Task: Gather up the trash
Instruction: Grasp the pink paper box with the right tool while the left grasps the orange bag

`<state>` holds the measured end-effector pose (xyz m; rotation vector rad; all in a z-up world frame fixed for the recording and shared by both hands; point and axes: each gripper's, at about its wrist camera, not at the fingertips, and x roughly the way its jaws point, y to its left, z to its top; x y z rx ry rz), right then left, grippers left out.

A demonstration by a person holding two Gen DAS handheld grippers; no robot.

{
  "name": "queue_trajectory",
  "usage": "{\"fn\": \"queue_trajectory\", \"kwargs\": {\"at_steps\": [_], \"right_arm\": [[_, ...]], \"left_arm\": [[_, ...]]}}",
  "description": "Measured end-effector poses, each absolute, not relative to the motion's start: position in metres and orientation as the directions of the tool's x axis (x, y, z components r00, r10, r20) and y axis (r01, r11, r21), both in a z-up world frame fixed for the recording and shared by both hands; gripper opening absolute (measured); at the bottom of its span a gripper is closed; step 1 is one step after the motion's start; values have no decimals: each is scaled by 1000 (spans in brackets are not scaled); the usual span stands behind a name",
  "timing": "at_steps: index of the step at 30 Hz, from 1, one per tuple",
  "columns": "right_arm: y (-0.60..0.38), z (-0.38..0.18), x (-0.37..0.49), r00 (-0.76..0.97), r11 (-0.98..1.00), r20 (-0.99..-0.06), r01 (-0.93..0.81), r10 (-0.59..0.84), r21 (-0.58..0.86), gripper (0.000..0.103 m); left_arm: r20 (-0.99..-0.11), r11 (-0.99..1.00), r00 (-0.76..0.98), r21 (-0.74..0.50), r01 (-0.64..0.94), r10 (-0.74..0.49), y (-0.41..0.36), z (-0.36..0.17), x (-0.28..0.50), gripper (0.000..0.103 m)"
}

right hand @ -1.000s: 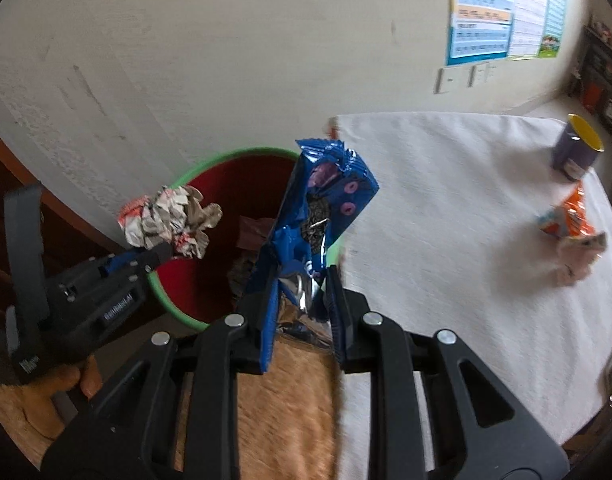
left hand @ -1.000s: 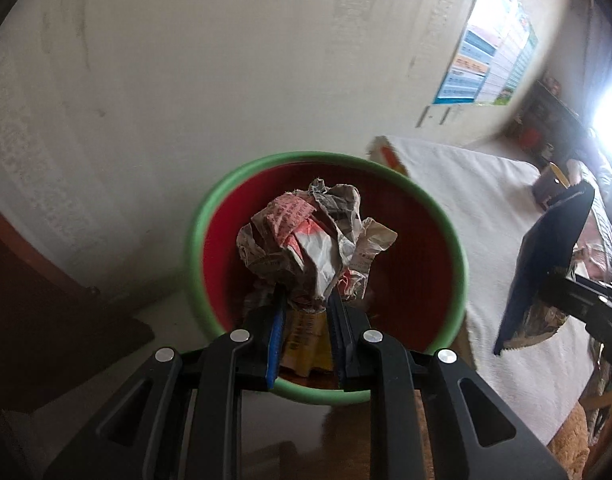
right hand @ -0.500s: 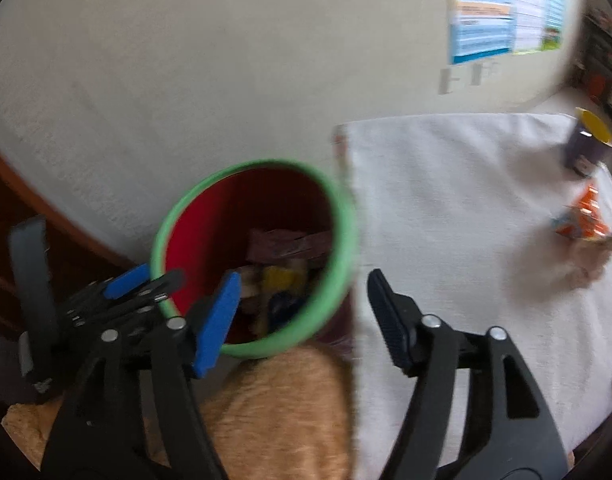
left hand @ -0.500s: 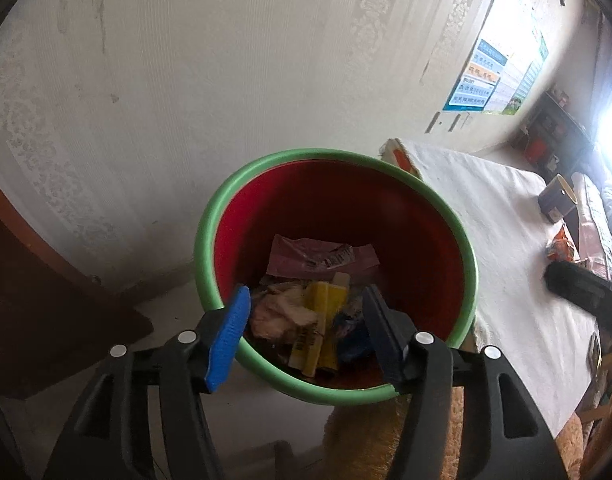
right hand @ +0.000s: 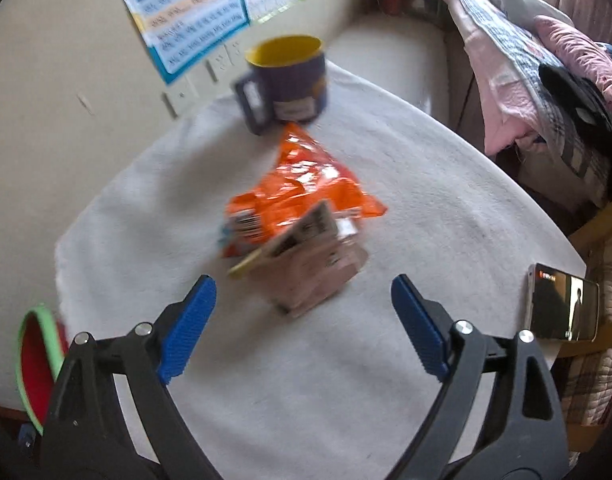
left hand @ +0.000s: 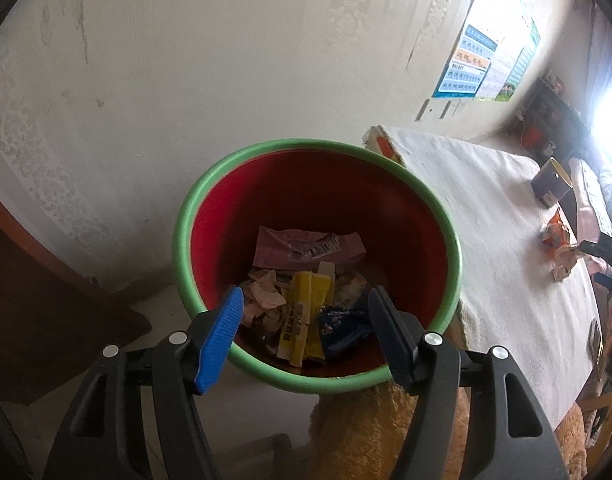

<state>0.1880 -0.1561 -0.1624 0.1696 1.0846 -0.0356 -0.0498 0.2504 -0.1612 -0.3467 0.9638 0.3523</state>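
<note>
A red bin with a green rim (left hand: 433,204) stands beside the table and holds several wrappers, among them a blue snack bag (left hand: 341,324) and yellow wrappers (left hand: 302,320). My left gripper (left hand: 306,320) hangs open and empty over the bin. My right gripper (right hand: 302,312) is open and empty above the white table (right hand: 445,208), just short of a brown crumpled carton (right hand: 317,264) and an orange wrapper (right hand: 302,184). The bin's rim shows at the lower left of the right wrist view (right hand: 42,320).
A dark blue mug with yellow inside (right hand: 290,80) stands behind the orange wrapper. A phone (right hand: 561,304) lies at the table's right edge. Bedding (right hand: 545,60) is piled at the right. A wall with a poster (right hand: 186,8) is behind the table.
Both grippers opened: the crumpled paper and the blue snack bag dropped into the bin. My right gripper then swung right, from the bin to over the table's orange wrapper and carton.
</note>
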Motion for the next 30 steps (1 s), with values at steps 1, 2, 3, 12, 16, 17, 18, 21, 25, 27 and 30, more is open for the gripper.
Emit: {"fn": "queue_trajectory", "kwargs": {"at_steps": [1, 2, 3, 12, 16, 17, 18, 21, 25, 27, 30], "right_arm": [[-156, -168, 193, 451, 989, -891, 101, 55, 112, 88], [-152, -174, 197, 437, 992, -898, 83, 49, 95, 88], [-148, -180, 202, 424, 996, -904, 54, 42, 72, 89], [-131, -192, 206, 405, 998, -914, -69, 33, 5, 57], [-142, -179, 182, 437, 993, -894, -103, 102, 63, 44], [-146, -175, 174, 446, 991, -887, -107, 121, 81, 44], [-151, -172, 165, 456, 989, -879, -111, 142, 102, 44], [-170, -162, 127, 471, 981, -861, -111, 194, 160, 44], [-196, -166, 68, 457, 972, -860, -64, 230, 226, 44], [-204, -172, 44, 459, 972, -860, -43, 225, 232, 44], [-214, -180, 25, 459, 973, -862, -28, 216, 229, 44]], "left_arm": [[-842, 893, 522, -122, -434, 139, 248, -160, -49, 62], [-842, 896, 521, -115, -428, 141, 246, -159, -49, 62], [-843, 899, 519, -108, -423, 143, 244, -158, -49, 62], [-853, 919, 497, -59, -389, 156, 226, -151, -44, 62], [-855, 936, 503, -69, -347, 123, 205, -148, -29, 62], [-853, 944, 510, -72, -322, 109, 196, -146, -22, 62], [-849, 955, 520, -71, -288, 94, 184, -143, -13, 62], [-841, 983, 540, -63, -170, 39, 141, -136, 19, 62], [-831, 996, 551, -90, 5, -78, 71, -130, 73, 62], [-829, 993, 547, -92, 79, -120, 35, -129, 102, 63], [-827, 984, 539, -91, 155, -161, -10, -134, 144, 63]]}}
